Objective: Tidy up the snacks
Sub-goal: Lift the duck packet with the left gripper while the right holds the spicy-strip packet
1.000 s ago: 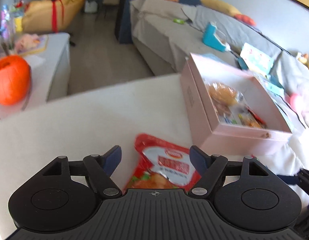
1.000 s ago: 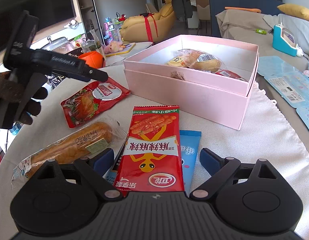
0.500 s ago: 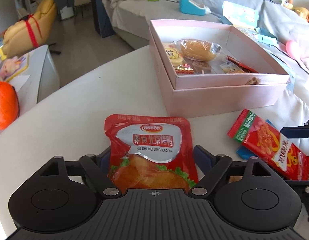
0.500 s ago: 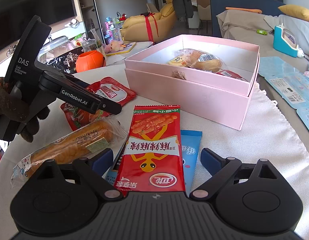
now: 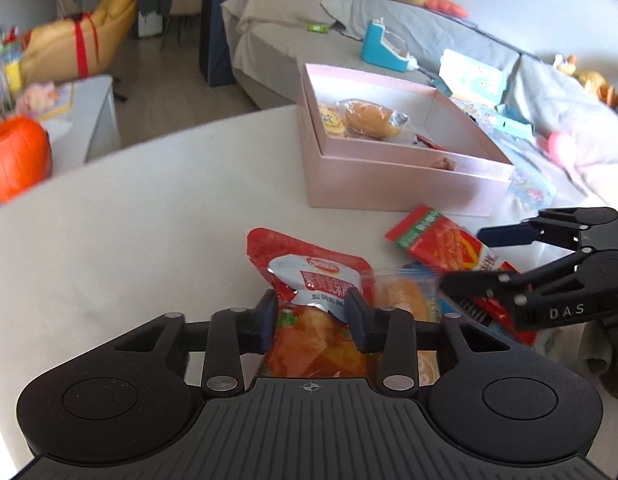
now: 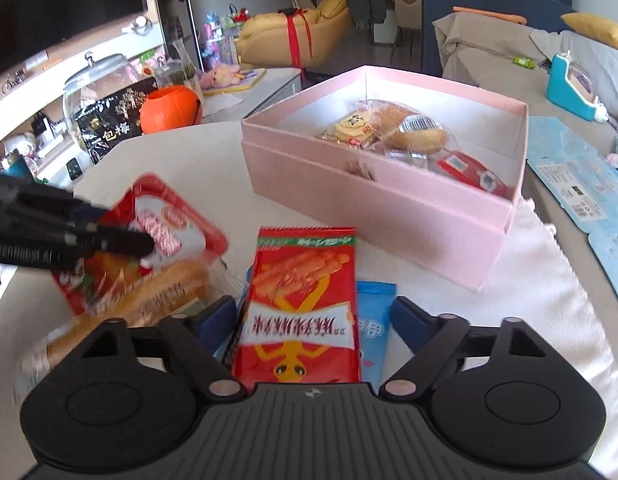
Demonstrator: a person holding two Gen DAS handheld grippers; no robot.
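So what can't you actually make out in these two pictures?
- Red pouch: lower half hidden behind the left hand-held gripper, whose jaws have just been closing on it; blurred in the right wrist view.
- Blue packet: mostly under the red strip packet; print unreadable.
- Bread: motion-blurred, partly behind the right hand-held gripper, whose jaws have just been closing, pads short of the strip packet.
- Pink box: near wall hides its floor.
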